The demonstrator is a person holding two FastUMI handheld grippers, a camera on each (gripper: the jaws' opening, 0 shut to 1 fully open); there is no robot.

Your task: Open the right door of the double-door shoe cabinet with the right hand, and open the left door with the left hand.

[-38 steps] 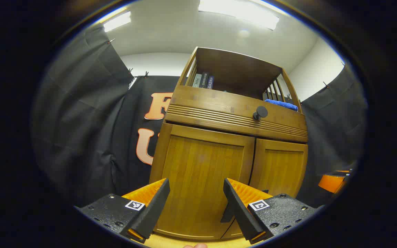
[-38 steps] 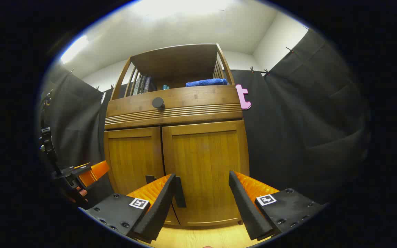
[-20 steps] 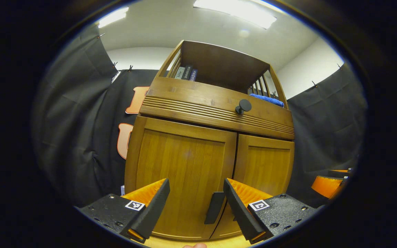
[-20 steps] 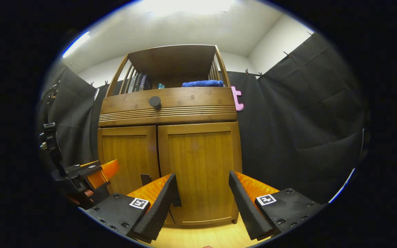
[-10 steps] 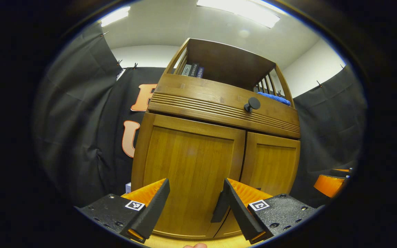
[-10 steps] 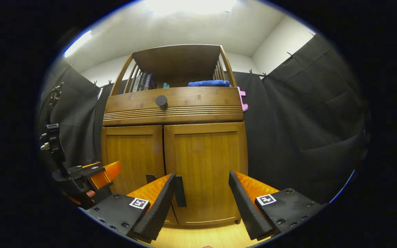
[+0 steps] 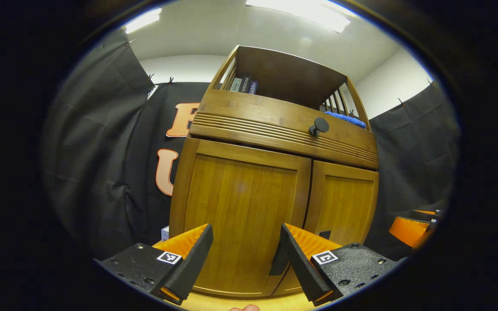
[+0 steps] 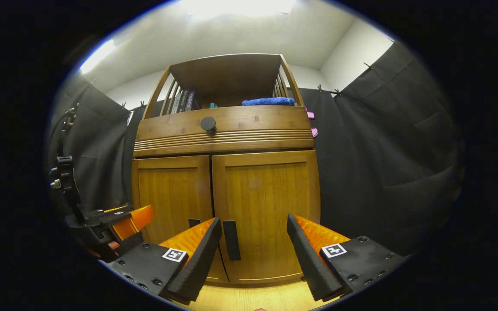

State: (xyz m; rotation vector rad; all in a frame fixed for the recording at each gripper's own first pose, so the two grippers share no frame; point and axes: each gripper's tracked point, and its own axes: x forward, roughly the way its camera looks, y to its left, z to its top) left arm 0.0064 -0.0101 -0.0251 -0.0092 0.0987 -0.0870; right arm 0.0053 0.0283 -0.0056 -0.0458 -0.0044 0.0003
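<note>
Both doors of the brown wooden double-door shoe cabinet (image 8: 225,172) are closed. Left tongs (image 7: 245,255) released, low before the left door (image 7: 240,216), beside its black bar handle (image 7: 277,261). Right tongs (image 8: 253,252) released before the right door (image 8: 266,207); its handle (image 8: 231,240) now sits between the fingers, shifted right since 0.5 s ago.

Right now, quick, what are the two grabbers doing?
Left gripper: open, holding nothing, facing the left door.
Right gripper: open, holding nothing, with the right door's handle between its fingers.
</note>
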